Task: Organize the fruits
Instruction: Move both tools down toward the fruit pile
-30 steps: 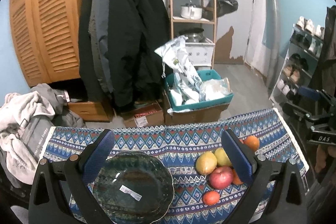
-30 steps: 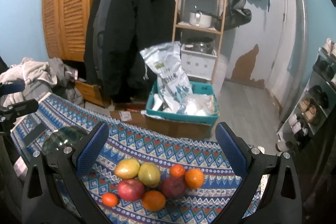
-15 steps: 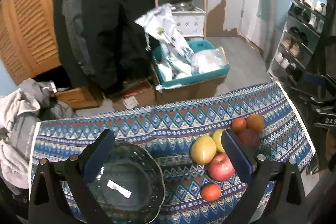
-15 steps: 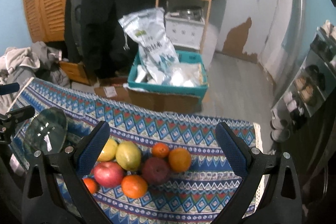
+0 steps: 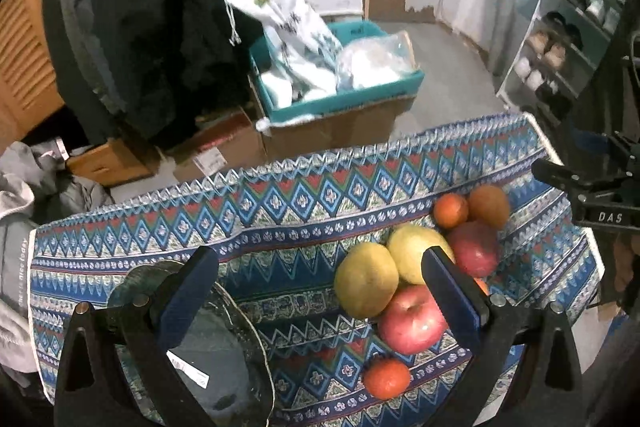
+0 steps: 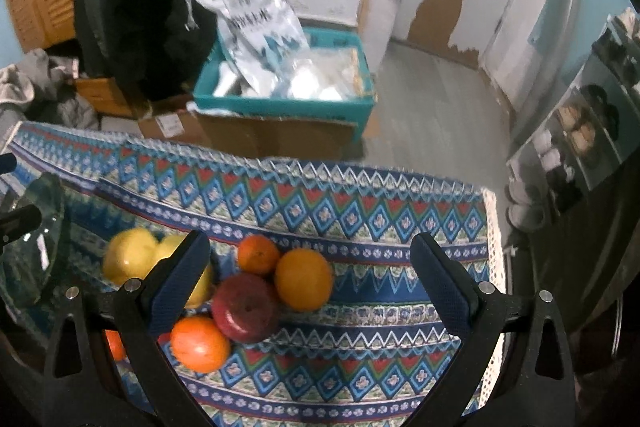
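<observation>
the patterned tablecloth (image 5: 280, 211) covered the whole work surface, its far edge hanging toward a cluttered floor. beyond it, well apart from the task, a teal box (image 5: 344, 95) of white bags sat on cardboard, with dark coats to the left and a shoe rack (image 5: 568, 39) far right; none of that stood in the way.

on the near left of the cloth lay the dark glass bowl (image 5: 224, 359), empty apart from a sticker, probably set there as the place for the fruit. the left gripper (image 5: 320, 291) hung just above its right rim with jaws spread wide and holding nothing, seemingly lined up between bowl and fruit.

the fruits were bunched together to the right of the bowl, touching one another: two yellow pears (image 5: 366, 283), a pink-red apple (image 5: 412, 319), a darker red apple (image 6: 246, 307), a large orange (image 6: 304, 283) and smaller tangerines (image 6: 258, 253). the cluster was tight, so fingers closing on one fruit would likely nudge its neighbours and set them rolling.

the right gripper (image 6: 310, 287) hovered over the right end of the pile, jaws likewise wide apart and empty, the large orange lying between them, probably its first pick.
</observation>
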`<state>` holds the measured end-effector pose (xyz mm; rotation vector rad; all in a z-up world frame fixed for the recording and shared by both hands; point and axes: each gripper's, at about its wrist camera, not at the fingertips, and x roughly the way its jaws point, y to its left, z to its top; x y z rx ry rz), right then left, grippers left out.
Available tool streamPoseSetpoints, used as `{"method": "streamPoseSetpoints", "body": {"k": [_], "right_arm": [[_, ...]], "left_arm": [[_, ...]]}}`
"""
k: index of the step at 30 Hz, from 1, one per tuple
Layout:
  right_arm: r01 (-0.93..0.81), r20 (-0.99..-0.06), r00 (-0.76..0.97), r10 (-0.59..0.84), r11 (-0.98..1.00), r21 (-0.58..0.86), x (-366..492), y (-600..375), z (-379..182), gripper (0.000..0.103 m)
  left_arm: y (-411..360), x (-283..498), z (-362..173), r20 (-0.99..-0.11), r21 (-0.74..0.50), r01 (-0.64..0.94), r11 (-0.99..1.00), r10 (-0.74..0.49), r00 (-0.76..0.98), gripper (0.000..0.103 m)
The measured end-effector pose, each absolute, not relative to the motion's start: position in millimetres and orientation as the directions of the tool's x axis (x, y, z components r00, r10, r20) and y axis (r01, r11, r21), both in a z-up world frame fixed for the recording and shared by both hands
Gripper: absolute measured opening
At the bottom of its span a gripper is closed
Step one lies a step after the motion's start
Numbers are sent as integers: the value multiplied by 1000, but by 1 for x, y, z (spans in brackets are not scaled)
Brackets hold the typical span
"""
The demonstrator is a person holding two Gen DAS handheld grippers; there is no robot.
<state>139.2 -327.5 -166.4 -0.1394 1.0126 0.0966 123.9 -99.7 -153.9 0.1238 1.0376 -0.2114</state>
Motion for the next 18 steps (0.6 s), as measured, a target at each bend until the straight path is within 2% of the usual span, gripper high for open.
{"method": "streamPoseSetpoints", "body": {"k": [5,18], "right_arm": [[-119,-896,445,6,991,-53,153,-342,-202,99],[-129,-958,286,29,992,-9,177,-350,-271,95]], "left_arm": [[-106,135,-180,-893,-29,233,972,-130,431,103],[-123,154,-246,-953,-20,260,965,-97,288,103]]}}
